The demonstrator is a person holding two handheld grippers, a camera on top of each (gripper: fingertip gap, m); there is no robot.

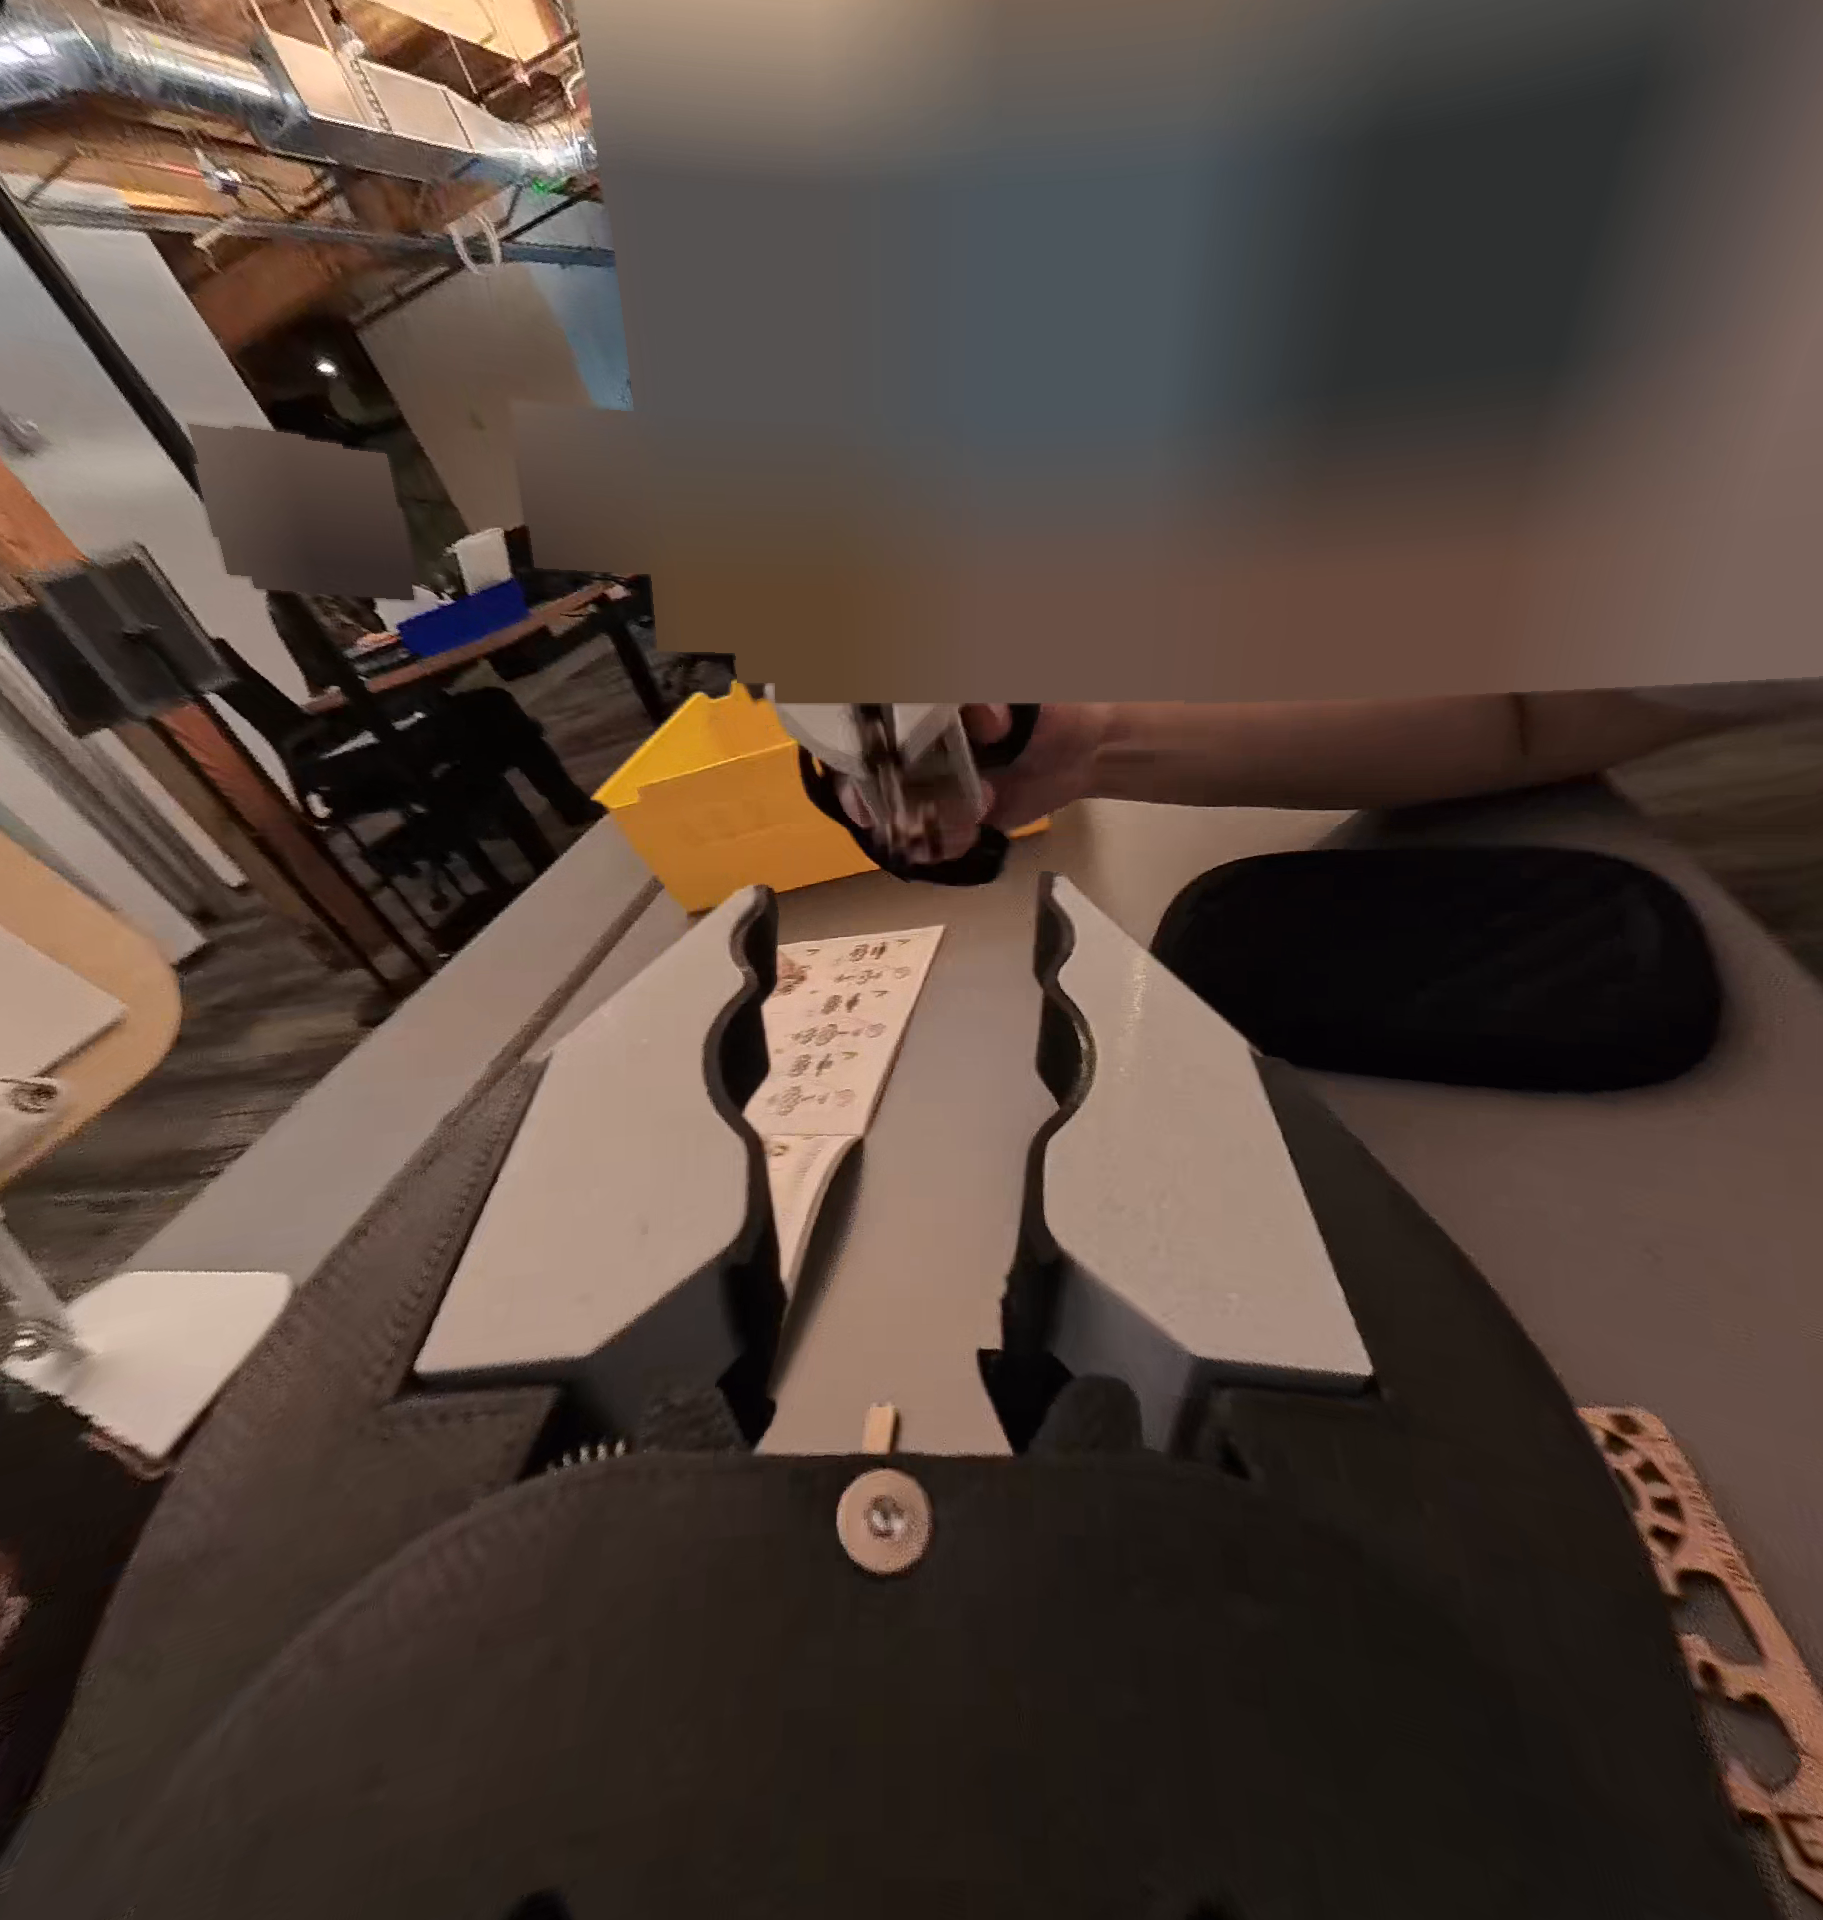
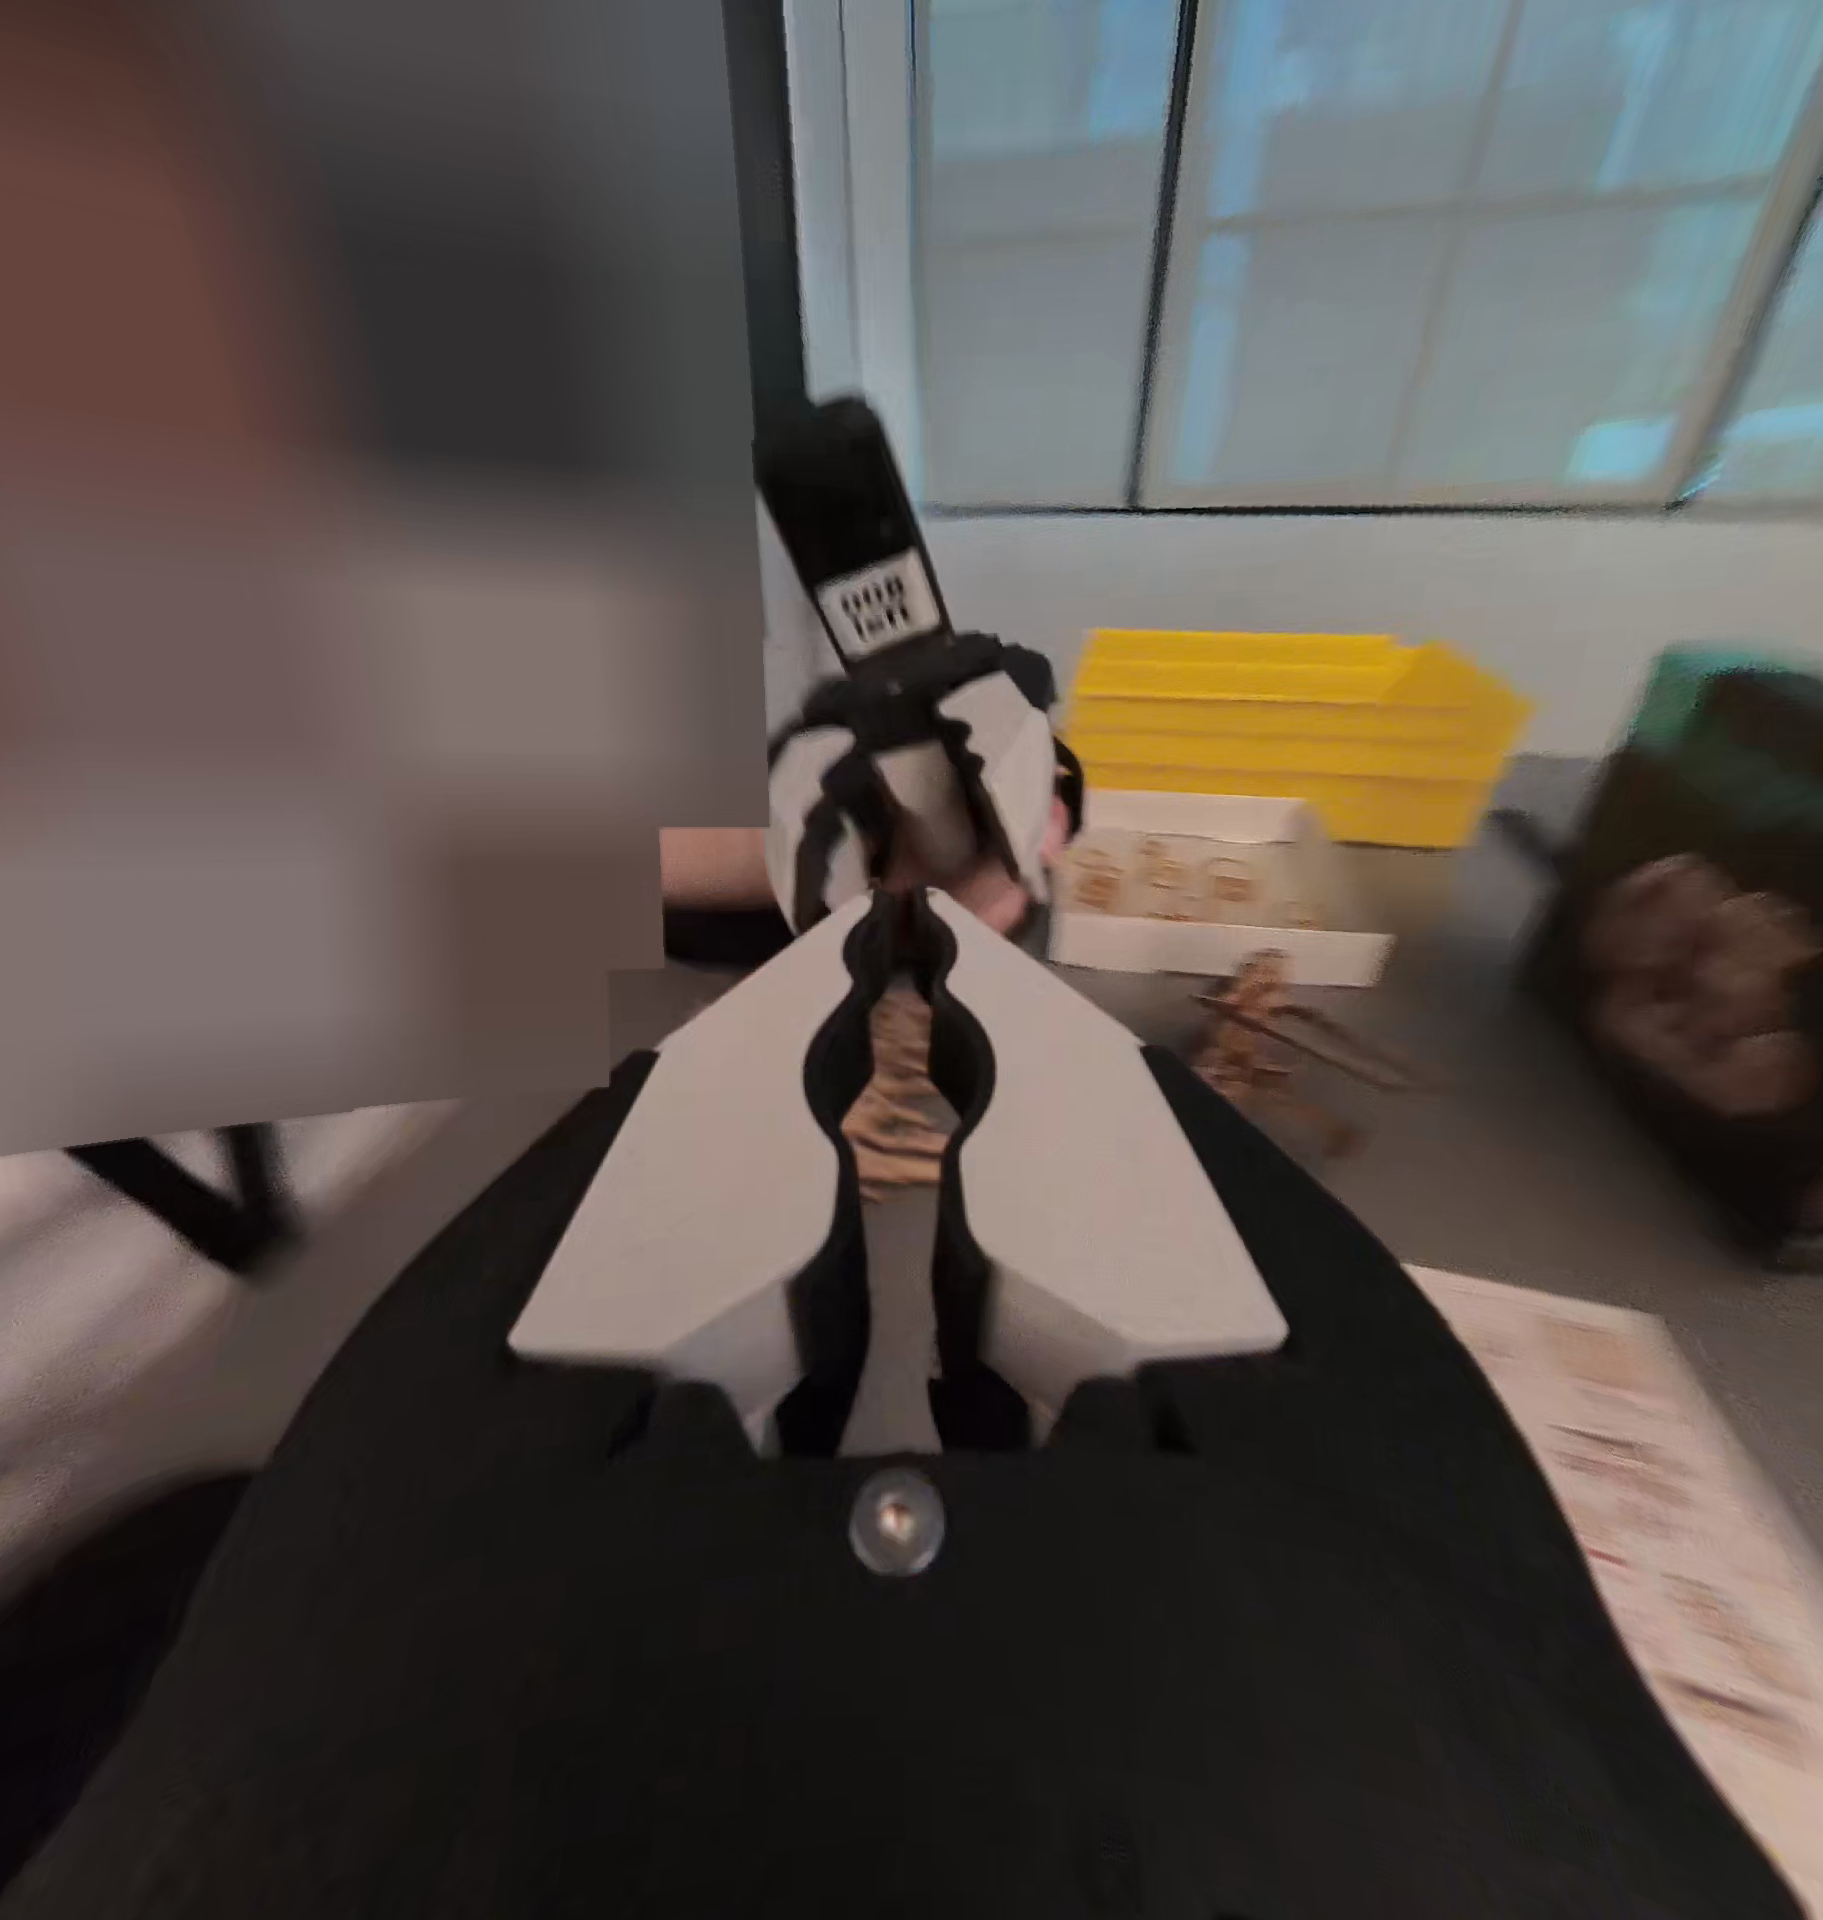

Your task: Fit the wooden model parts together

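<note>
The left gripper (image 1: 902,940) hangs low over a grey table (image 1: 1509,1195), and its two grey fingers (image 1: 616,1164) are spread wide with nothing between them. Through the gap shows a paper sheet with drawings (image 1: 850,1023) that lies flat on the table. Behind it stands a yellow bin (image 1: 725,805), and to the right lies a black pad (image 1: 1437,966). A cut-out wooden sheet (image 1: 1717,1662) lies at the lower right edge of the table, partly hidden by the gripper body.

The right gripper (image 2: 899,914) has its fingers (image 2: 1083,1174) nearly together, and they pinch a light-brown wooden model part (image 2: 896,1091) that sits in the narrow gap between them. The picture is blurred, so the shape of this part is not clear. On the table beyond lie more wooden pieces (image 2: 1250,1023), in front of a white box (image 2: 1219,940) and a stack of yellow bins (image 2: 1291,727). A dark bag (image 2: 1717,935) stands at the right. In the left wrist view this gripper (image 1: 912,821) shows far off, held by a hand (image 1: 1052,769).
</note>
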